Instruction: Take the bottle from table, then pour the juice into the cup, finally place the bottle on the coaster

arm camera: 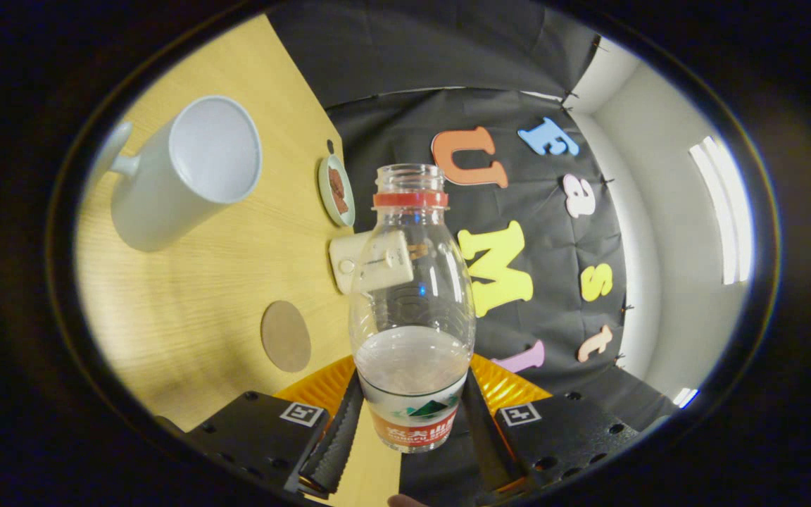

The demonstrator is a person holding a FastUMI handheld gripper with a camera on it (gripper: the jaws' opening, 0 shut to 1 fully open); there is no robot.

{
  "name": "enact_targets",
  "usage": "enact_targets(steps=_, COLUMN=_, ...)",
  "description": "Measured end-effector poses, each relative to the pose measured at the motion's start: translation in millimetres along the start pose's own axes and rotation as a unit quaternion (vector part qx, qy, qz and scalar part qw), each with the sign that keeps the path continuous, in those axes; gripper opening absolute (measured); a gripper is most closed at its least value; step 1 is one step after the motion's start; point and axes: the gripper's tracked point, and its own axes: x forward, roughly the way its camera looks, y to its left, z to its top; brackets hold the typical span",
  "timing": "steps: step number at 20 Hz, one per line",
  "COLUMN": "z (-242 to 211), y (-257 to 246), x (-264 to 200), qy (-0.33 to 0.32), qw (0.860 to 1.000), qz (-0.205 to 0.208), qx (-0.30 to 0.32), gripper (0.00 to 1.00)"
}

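Gripper view, with the scene rolled well over to one side. The tongs [411,440] are closed on the lower, labelled part of a clear plastic bottle [412,303], one finger pressing each flank, so the bottle is held lifted between the fingers and clear of the bench [194,310]. The bottle has a red neck ring and no cap on its open mouth. It holds a pale, cloudy juice that fills roughly the lower third; the liquid surface sits just above the label.

The white cup [180,172], with a handle on its far-left side, stands on the bench to the left of the bottle and well apart from it. Its mouth faces the camera and its inside looks empty. The round brown coaster [286,336] lies flat on the bench near the fingers, just left of the bottle's base, with nothing on it. Beyond the bottle are a small pale box-like item [370,262] and, farther off, a small dish [336,191] carrying something brown; neither belongs to the task.

Judged step: the bottle is taken and in transit toward the cup; pouring appears not yet done, since the cup looks empty. The next move calls for carrying the bottle's mouth leftward over the cup's rim, then tipping slowly so that the juice falls inside. The open mouth makes an early tilt a spill risk.
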Motion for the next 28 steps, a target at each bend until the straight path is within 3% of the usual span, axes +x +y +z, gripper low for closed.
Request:
enact_targets(steps=15, z=22.3, y=-14.1, x=-5.6, qy=-0.040, qw=0.989, qz=-0.012, qx=-0.139, gripper=0.76)
enact_targets(steps=28, z=32.3, y=-32.3, x=-10.2, qy=-0.051, qw=0.982, qz=-0.024, qx=-0.179, gripper=0.76)
